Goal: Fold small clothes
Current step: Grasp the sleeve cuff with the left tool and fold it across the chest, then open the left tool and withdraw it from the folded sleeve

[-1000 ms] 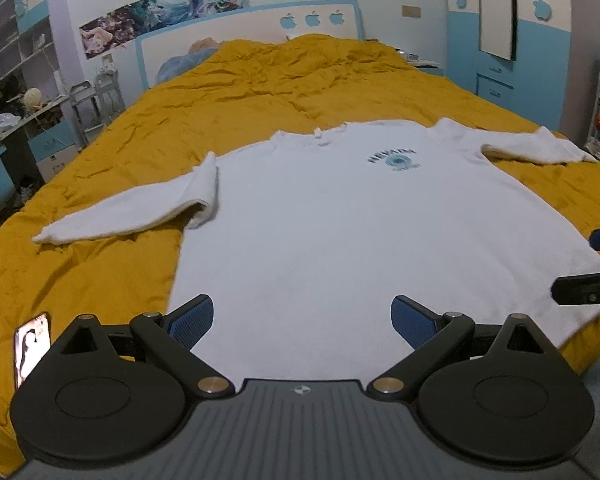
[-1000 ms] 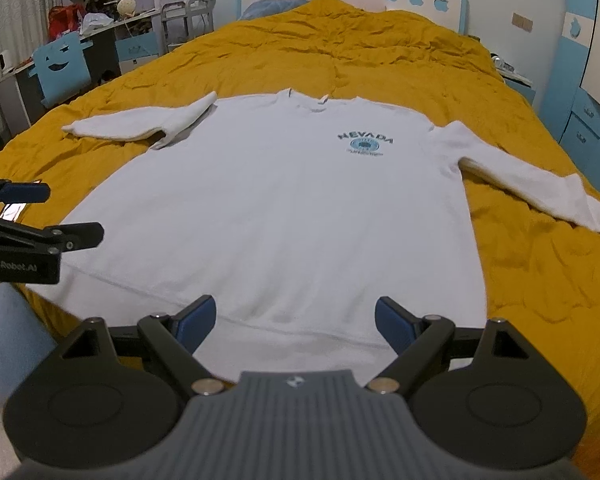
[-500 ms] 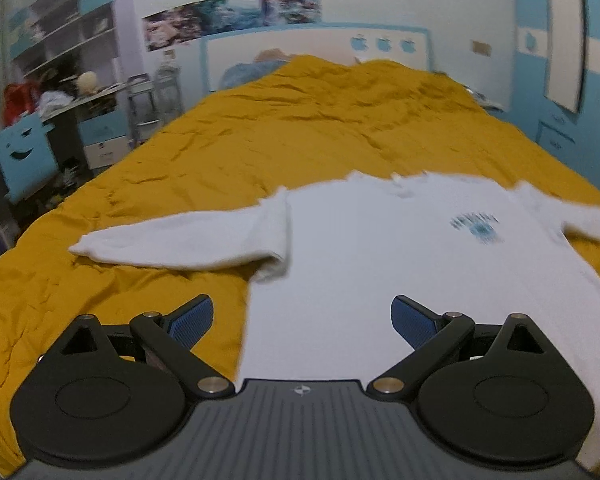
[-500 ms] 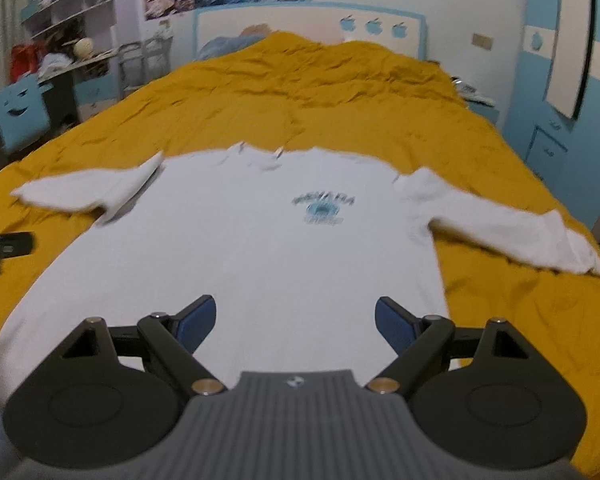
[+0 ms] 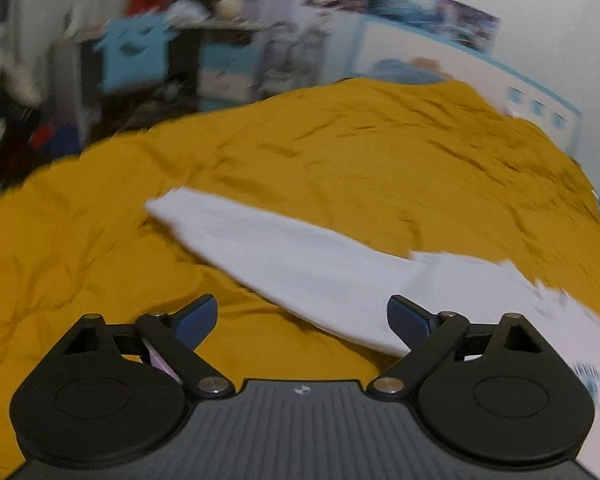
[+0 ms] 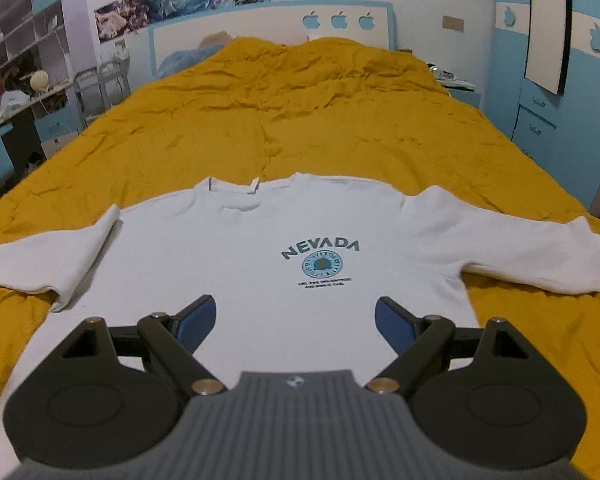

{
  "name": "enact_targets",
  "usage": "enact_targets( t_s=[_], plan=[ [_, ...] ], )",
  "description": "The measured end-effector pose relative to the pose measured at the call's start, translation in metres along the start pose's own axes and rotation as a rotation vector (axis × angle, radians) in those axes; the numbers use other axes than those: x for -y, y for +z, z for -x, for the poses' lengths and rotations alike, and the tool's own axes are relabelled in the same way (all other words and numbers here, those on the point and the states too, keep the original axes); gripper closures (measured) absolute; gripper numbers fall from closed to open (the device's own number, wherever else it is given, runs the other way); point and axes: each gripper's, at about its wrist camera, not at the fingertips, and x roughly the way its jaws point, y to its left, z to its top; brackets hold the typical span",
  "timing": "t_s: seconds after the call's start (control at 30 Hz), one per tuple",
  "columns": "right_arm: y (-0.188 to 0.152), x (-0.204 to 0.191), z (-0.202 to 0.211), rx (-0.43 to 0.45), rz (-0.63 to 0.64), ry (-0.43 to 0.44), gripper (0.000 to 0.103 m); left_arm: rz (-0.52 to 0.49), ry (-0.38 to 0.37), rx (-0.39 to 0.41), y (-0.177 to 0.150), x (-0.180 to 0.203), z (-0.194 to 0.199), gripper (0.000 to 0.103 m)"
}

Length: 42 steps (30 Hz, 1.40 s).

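Sweatshirt [image 6: 260,264], white with a NEVADA print [image 6: 320,246] at its chest, lies flat and face up on the yellow bedspread [image 6: 300,120], filling the lower middle of the right wrist view, so nothing is folded yet. At the left of that view its sleeve [image 6: 48,260] stretches out to the frame edge; at the right the other sleeve [image 6: 520,252] does the same. Spread this way, both sleeves are free to be brought in over the body first.

In the left wrist view, which is blurred, the outstretched sleeve [image 5: 284,256] runs from centre left down to lower right, just beyond the left gripper [image 5: 302,318], whose blue pads stand wide apart and hold nothing; it seems aimed at that sleeve for a pickup. A small pinkish object behind its left finger is too hidden to name.

The right gripper [image 6: 296,320], at the bottom of its view, hangs over the shirt's lower body, jaws likewise spread and empty, probably waiting to pin or lift cloth.
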Motion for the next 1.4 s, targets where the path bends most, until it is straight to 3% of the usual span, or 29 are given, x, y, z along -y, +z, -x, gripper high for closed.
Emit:
enact_targets(
  t_s=[0.27, 0.4, 0.57, 0.6, 0.7, 0.73, 0.77, 0.8, 0.87, 1.1, 1.3, 1.4],
  plan=[
    [0.001, -0.028, -0.058, -0.032, 0.083, 0.06, 0.02, 0.395, 0.023, -0.02, 0.003, -0.074, -0.078, 0.0],
    [0.005, -0.039, -0.082, -0.064, 0.102, 0.05, 0.02, 0.574, -0.008, -0.007, 0.006, -0.108, -0.108, 0.0],
    [0.007, -0.059, -0.099, -0.078, 0.149, 0.069, 0.02, 0.724, -0.009, -0.003, 0.009, -0.138, -0.134, 0.002],
    [0.007, -0.065, -0.101, -0.075, 0.171, 0.089, 0.02, 0.777, -0.004, 0.053, 0.011, -0.142, -0.137, 0.003],
    [0.005, -0.083, -0.1, -0.057, 0.257, 0.121, 0.02, 0.807, 0.01, 0.084, 0.017, -0.149, -0.142, 0.013],
    [0.004, -0.089, -0.1, -0.051, 0.285, 0.124, 0.02, 0.795, 0.025, 0.089, 0.019, -0.148, -0.141, 0.027],
    [0.002, -0.094, -0.1, -0.05, 0.312, 0.126, 0.02, 0.766, 0.043, 0.087, 0.022, -0.146, -0.142, 0.053],
    [0.001, -0.099, -0.1, -0.052, 0.33, 0.129, 0.02, 0.713, 0.044, 0.088, 0.025, -0.143, -0.141, 0.069],
    [-0.001, -0.104, -0.101, -0.059, 0.349, 0.137, 0.02, 0.646, 0.045, 0.111, 0.028, -0.133, -0.135, 0.086],
    [0.0, -0.096, -0.096, -0.087, 0.282, 0.176, 0.02, 0.396, -0.128, 0.277, 0.03, -0.068, -0.069, 0.092],
    [0.004, -0.082, -0.089, -0.099, 0.213, 0.163, 0.022, 0.056, -0.235, 0.303, 0.024, 0.037, -0.015, 0.092],
    [0.004, -0.072, -0.082, -0.086, 0.187, 0.152, 0.028, -0.09, -0.309, 0.301, 0.008, 0.085, -0.002, 0.092]
  ],
)
